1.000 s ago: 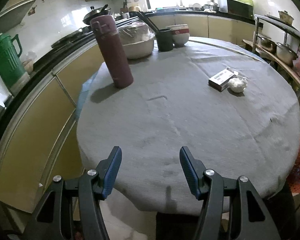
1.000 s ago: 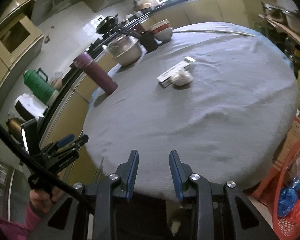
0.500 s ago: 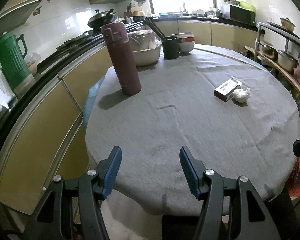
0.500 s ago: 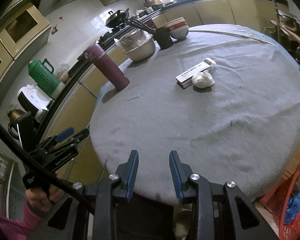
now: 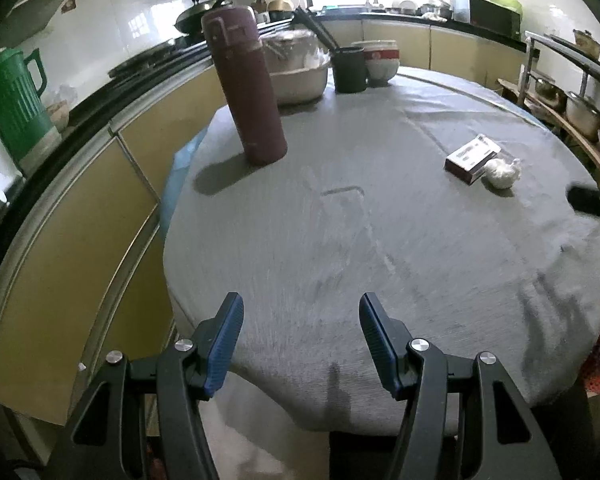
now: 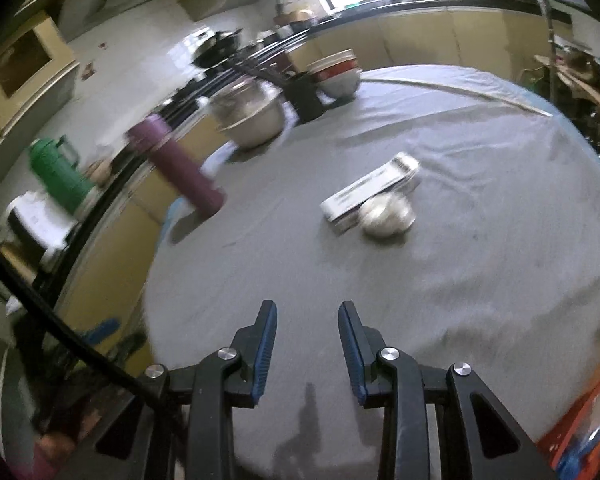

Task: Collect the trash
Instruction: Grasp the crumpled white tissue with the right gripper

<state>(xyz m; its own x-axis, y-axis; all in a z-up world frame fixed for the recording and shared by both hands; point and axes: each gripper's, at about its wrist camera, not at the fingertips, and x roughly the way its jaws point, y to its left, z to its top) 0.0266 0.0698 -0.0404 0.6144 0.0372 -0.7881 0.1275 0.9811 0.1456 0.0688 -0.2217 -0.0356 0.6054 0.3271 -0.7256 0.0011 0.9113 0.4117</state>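
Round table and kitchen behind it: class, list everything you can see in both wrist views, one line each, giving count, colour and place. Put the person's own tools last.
Table: one, round, grey cloth.
Flask: one, maroon, upright, table's left side.
Metal bowl: one, silver, far edge, behind the flask.
Dark cup: one, black, utensils in it, beside the metal bowl.
Stacked bowls: white and red, right of the cup; count unclear.
Small box: one, white, table's right side.
Crumpled wad: one, white, against the box.
Jug: one, green, on the left counter.
Basket: one, red-orange, on the floor to the right.
Left gripper: open, empty.
Right gripper: open, empty.
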